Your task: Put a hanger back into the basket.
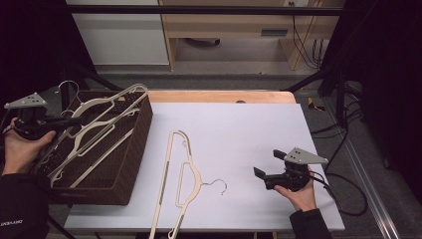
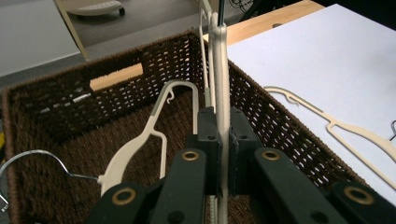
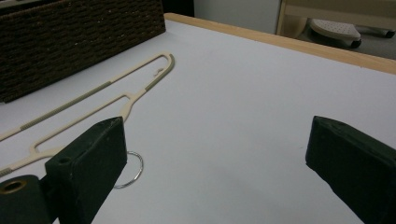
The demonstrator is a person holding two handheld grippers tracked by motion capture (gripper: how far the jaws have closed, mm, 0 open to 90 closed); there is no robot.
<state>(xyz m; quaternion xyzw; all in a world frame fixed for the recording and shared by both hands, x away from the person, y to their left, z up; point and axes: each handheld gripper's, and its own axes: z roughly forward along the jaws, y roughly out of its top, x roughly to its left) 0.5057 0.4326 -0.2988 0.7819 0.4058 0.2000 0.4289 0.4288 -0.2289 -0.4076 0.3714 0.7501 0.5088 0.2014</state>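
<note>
Left gripper [image 2: 223, 154] clamps a cream plastic hanger [image 2: 220, 70] over the brown wicker basket [image 1: 130, 164].
Right gripper [image 1: 266, 164], at four o'clock, gapes empty; hanger may snag the rim.

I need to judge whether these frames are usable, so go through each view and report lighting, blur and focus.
High view: the white table is evenly lit, its surroundings nearly black, the image soft. Left gripper view: the left claw, shut on a cream hanger, is near and slightly soft; the wicker basket is dim inside. Right gripper view: the open right claw is blurred, the hanger on the table clearer.
</note>
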